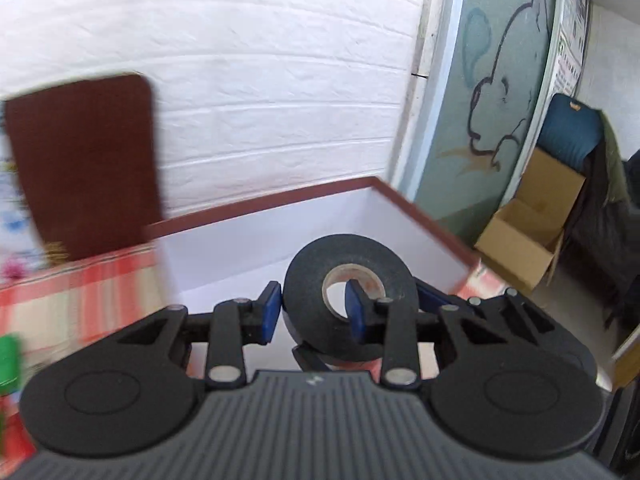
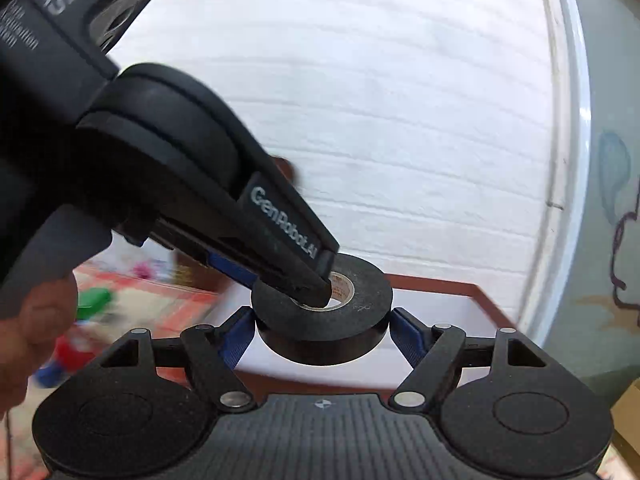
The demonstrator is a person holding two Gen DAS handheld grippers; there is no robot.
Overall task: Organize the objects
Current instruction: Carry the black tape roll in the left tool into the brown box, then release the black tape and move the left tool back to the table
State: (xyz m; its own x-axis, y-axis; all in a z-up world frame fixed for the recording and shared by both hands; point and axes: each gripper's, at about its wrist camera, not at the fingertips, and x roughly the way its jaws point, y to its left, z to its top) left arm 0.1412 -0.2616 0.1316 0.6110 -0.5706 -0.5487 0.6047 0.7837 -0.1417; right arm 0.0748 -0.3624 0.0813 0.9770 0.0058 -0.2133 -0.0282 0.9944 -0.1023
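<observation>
A black roll of tape (image 1: 352,276) is held in the air over an open white box with a red-brown rim (image 1: 424,208). My left gripper (image 1: 314,312) pinches the roll's wall, one blue pad (image 1: 270,312) outside and one inside the core hole. In the right wrist view the roll (image 2: 324,320) lies flat between my right gripper's (image 2: 322,332) blue pads (image 2: 404,336), which touch both of its sides. The left gripper (image 2: 312,284) comes in from the upper left with a finger in the core.
The box lid (image 1: 84,164) stands against the white brick wall. A red checked tablecloth (image 1: 80,300) carries a green object (image 1: 10,360) and blurred items at the left. A cardboard box (image 1: 528,232) sits on the floor at the right.
</observation>
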